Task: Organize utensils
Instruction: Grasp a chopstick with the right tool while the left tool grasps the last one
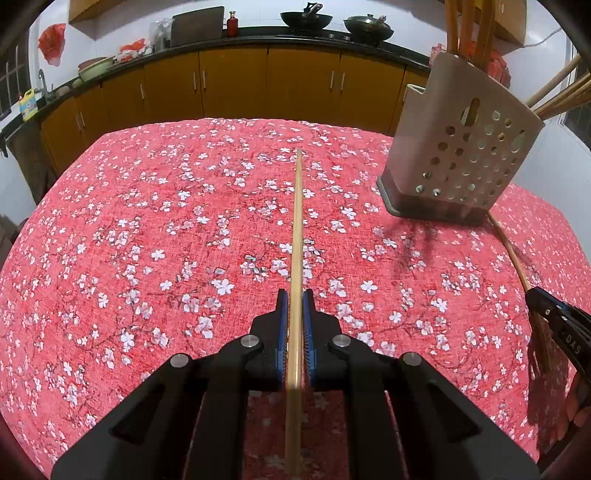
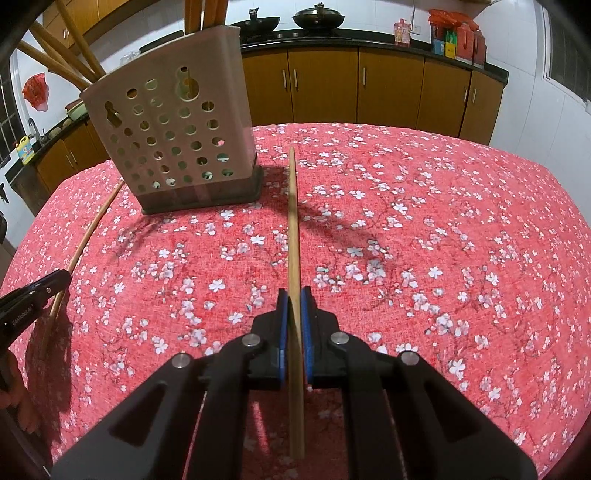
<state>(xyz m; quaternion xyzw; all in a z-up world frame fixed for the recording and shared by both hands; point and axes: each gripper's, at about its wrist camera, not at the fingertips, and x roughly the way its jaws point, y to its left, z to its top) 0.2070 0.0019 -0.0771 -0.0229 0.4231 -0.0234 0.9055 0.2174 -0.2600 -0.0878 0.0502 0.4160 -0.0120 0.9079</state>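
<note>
Both grippers clamp 1 bamboo chopstick each, left gripper [image 1: 294,314] and right gripper [image 2: 294,312], tips aimed forward over the floral counter [image 1: 147,221], ready for the perforated beige plastic holder [image 2: 173,140] between them.

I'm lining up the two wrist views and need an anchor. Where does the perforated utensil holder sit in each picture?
Left wrist view: the perforated utensil holder stands upper right, on the floral tablecloth, right of the held chopstick.
Right wrist view: the holder stands upper left, left of that gripper's own chopstick.
Shared landmark: the two black woks on the far counter.
</note>
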